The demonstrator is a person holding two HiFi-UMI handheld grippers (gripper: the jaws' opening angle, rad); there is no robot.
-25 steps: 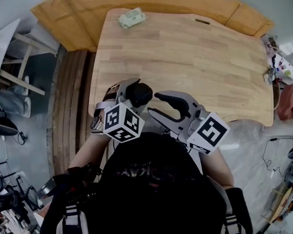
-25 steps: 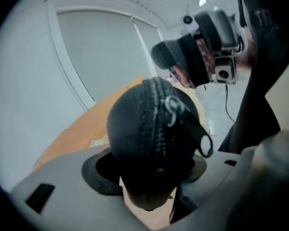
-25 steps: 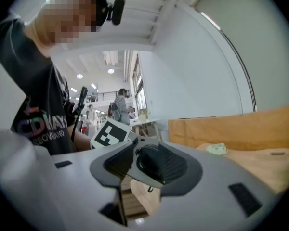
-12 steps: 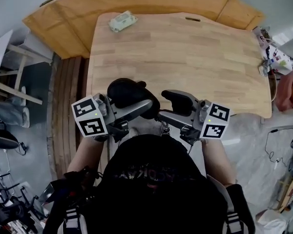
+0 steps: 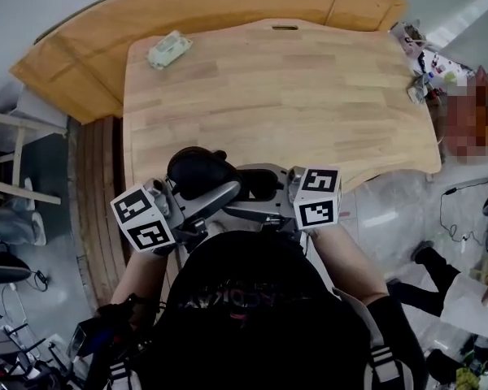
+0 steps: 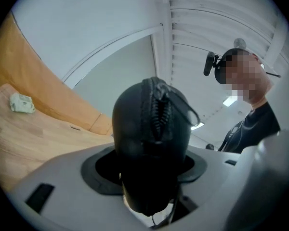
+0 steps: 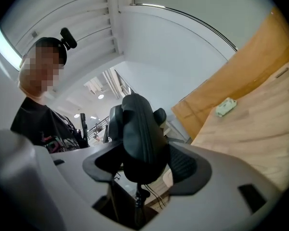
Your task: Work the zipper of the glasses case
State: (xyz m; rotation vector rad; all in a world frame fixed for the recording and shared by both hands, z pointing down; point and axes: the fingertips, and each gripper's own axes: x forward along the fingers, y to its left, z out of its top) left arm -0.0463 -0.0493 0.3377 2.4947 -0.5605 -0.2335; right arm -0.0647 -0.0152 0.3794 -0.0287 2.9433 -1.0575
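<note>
- Left claw (image 5: 214,187) has rolled over. The left marker cube (image 5: 142,218), earlier tucked just behind the glasses case (image 5: 195,171), now sits out to the lower left.
- The glasses case has shifted left with that claw.
- Right claw (image 5: 256,187) was clear of the case, off to its right. It has now closed in, and the case's right end stands between its jaws with the pads not pressing.
- The right claw's jaws have just been opening.
- The right marker cube (image 5: 317,197) has moved from low right and tilted to higher up, nearer centre and almost square-on.
- The head view has swung. The worktop (image 5: 293,96) sits further left, and a bystander's legs (image 5: 431,275) now show at the right edge.
</note>
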